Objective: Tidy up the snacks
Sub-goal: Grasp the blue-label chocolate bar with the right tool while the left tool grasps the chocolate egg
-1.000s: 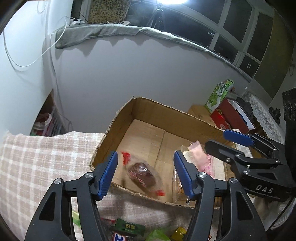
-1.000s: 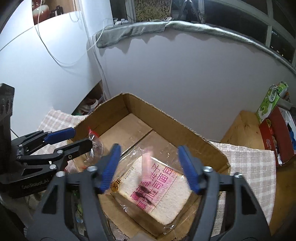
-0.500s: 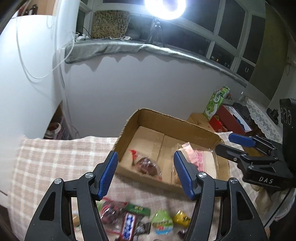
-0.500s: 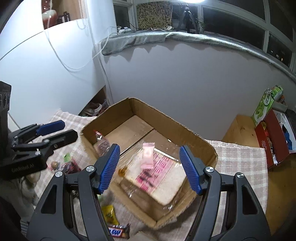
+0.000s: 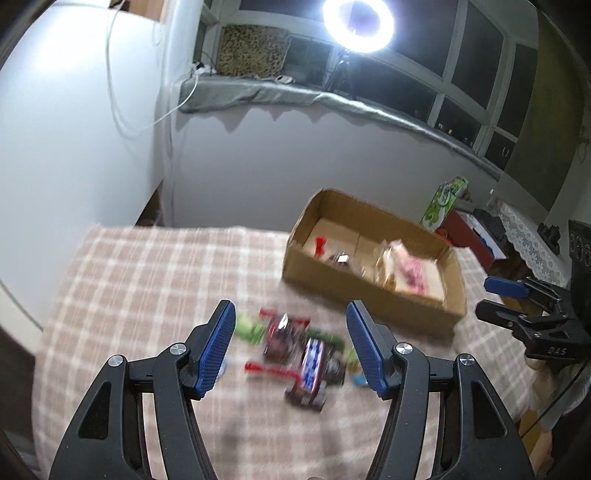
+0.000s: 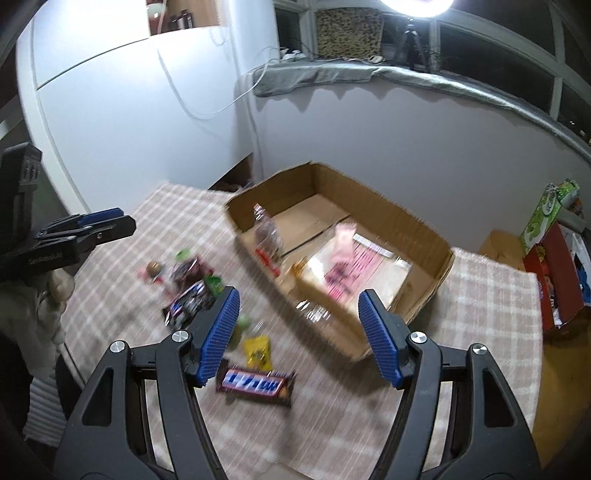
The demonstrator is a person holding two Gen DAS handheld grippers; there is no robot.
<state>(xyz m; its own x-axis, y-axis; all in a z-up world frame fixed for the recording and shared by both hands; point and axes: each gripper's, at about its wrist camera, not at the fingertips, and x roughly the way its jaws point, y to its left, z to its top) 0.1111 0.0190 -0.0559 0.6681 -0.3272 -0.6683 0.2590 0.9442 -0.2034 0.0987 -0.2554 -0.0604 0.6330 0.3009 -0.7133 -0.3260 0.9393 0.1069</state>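
**Q:** What do your two grippers hold at this moment?

**A:** Nothing. My left gripper [image 5: 290,349] hangs above the counter [image 5: 147,280] with its blue pads spread wide and only air between them. My right gripper [image 6: 297,339] is the same: pads [image 6: 376,338] apart, gripping nothing. Each shows at the edge of the other's camera, the left one far left in the right wrist view, the right one far right in the left wrist view.

**Q:** What lies closest to them?

**A:** Under my left gripper, a loose pile of snacks [image 5: 295,350] on the checked cloth: a blue-and-white candy bar [image 5: 312,363] across a dark red-edged packet [image 5: 282,336], with a green wrapper [image 5: 249,326] just to the left. Motion blur hides the finer print. In the right wrist view, another blue-and-white bar [image 6: 255,382] lies flat between my pads, a small yellow packet [image 6: 258,350] just beyond it.

**Q:** And further out?

**A:** The cardboard box [image 5: 369,295] sits open on the counter, beyond the pile and to the right. Inside it, a bagged loaf of sliced bread [image 6: 354,273] with pink print lies flat at the right end, a small pink packet [image 6: 343,236] on top. A clear-wrapped dark snack [image 6: 267,232] with red ends rests at the left end.

**Q:** The backdrop?

**A:** A ring light [image 5: 357,24] glares above a grey-draped sill [image 5: 295,98]. A green carton [image 5: 445,201] and a red box [image 6: 554,273] stand off to the right.
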